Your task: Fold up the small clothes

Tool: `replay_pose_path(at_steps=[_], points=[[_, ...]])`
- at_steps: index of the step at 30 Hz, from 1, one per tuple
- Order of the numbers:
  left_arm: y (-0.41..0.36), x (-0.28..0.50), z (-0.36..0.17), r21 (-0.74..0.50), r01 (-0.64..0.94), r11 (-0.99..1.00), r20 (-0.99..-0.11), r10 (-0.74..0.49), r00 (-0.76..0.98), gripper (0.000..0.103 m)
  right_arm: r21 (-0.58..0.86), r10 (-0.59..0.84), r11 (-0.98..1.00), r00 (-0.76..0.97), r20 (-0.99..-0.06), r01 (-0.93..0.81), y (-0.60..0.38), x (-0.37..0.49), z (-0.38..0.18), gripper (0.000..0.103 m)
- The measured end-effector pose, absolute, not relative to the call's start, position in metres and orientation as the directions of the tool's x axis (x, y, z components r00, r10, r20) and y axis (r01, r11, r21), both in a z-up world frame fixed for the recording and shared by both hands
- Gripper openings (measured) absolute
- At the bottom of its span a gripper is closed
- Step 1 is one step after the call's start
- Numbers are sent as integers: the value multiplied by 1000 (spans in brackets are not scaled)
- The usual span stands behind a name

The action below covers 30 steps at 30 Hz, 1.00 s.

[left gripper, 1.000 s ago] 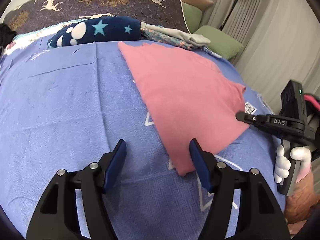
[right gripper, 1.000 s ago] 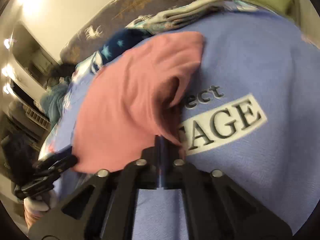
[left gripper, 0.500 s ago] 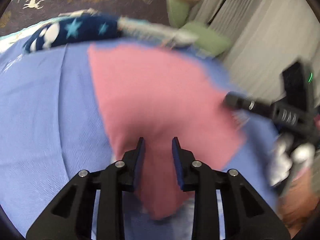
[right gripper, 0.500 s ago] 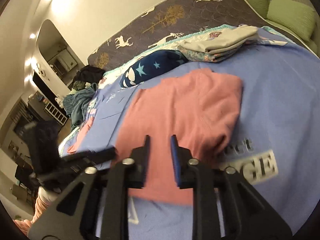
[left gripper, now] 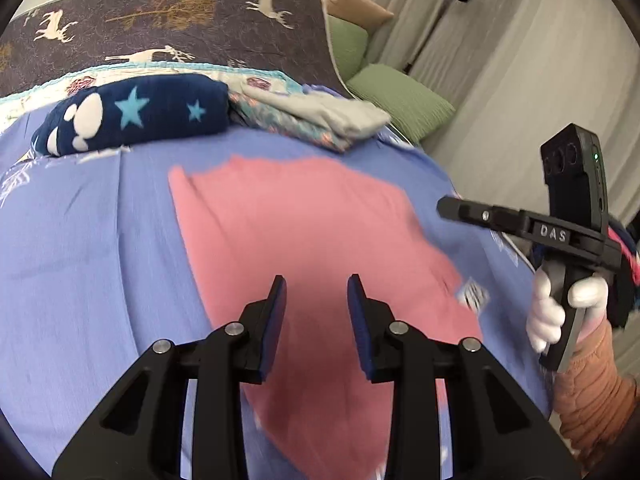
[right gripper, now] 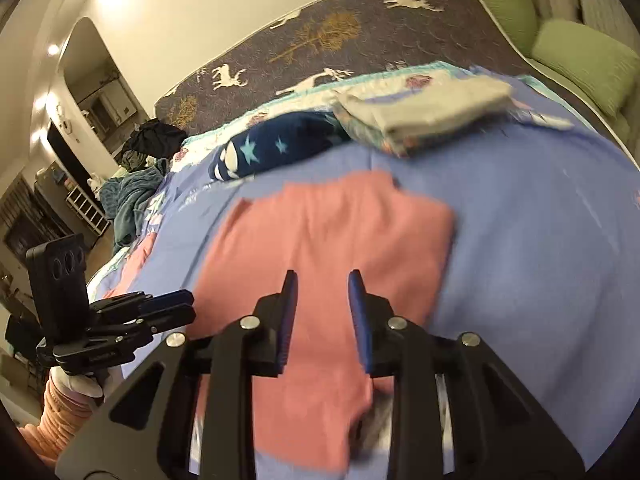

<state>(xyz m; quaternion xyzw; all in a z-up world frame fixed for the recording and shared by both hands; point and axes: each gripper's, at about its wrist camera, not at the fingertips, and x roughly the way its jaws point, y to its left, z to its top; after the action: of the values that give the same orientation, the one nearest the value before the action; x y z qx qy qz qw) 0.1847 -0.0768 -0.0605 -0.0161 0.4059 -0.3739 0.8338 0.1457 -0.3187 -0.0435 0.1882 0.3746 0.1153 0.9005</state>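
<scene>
Pink garment (left gripper: 304,240) lies flat on the blue bedsheet (left gripper: 80,260), nearer than the folded pile (left gripper: 312,120). Left gripper (left gripper: 316,312) hovers above its near-left part, jaws apart, empty. Right gripper (right gripper: 322,308) likewise over its near-right part — apparently poised for the next fold.

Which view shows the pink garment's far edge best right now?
The left wrist view: the pink garment lies spread on the blue sheet, its jagged far edge unobstructed beyond the open left claw. The right wrist view shows it blurrier, its near part behind the right claw.
</scene>
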Motion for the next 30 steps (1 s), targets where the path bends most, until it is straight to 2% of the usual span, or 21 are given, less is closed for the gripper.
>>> replay_pose_path(at_steps=[1,2,3,5,6,7,8,9,12,16,17,19,21,22,24,27,30], points=[[-80,194,-60,-328,605,725,-665,-632,397,34,460,389,884,671,-631,-80,-320,163,-45,28],[-85,206,-62,-309,589,747,-674,-609,418,42,475,409,876,655,-635,-87,-321,176,-47,28],[-89,216,-67,-279,568,774,-691,-572,441,56,481,423,871,643,-639,-95,-319,190,-49,28],[-94,232,-89,-205,512,834,-746,-472,471,57,464,426,880,598,-679,-100,-313,215,-63,27],[-95,236,-97,-185,509,841,-750,-456,480,59,421,380,904,591,-711,-75,-313,222,-72,26],[-96,233,-102,-163,524,836,-729,-460,507,60,251,201,968,587,-784,4,-313,234,-89,24],[-95,231,-103,-158,531,832,-719,-466,516,61,150,105,988,600,-793,25,-312,237,-99,0],[-94,231,-100,-161,530,832,-715,-469,518,61,81,56,997,644,-763,9,-313,238,-105,0],[-92,234,-102,-173,532,829,-715,-477,512,62,214,142,977,675,-724,24,-335,234,-108,0],[-90,234,-102,-188,532,826,-711,-488,506,63,269,188,963,686,-703,13,-344,227,-107,0],[-89,234,-101,-191,532,825,-710,-491,506,63,297,203,955,688,-697,19,-348,224,-107,2],[-86,233,-100,-218,535,816,-698,-514,499,63,362,224,931,693,-685,57,-357,210,-97,11],[-73,235,-96,-296,524,799,-667,-565,485,63,395,236,917,712,-661,63,-368,191,-84,30],[-65,236,-94,-325,504,800,-659,-574,486,64,384,226,921,717,-659,63,-367,185,-77,34],[-47,234,-90,-358,456,814,-660,-567,494,66,339,203,940,715,-669,50,-373,164,-66,52],[-27,223,-85,-435,452,778,-640,-621,453,72,312,209,950,686,-697,27,-377,136,-66,61],[-24,209,-88,-511,471,719,-624,-687,371,73,350,277,937,617,-736,-3,-376,118,-81,67]])
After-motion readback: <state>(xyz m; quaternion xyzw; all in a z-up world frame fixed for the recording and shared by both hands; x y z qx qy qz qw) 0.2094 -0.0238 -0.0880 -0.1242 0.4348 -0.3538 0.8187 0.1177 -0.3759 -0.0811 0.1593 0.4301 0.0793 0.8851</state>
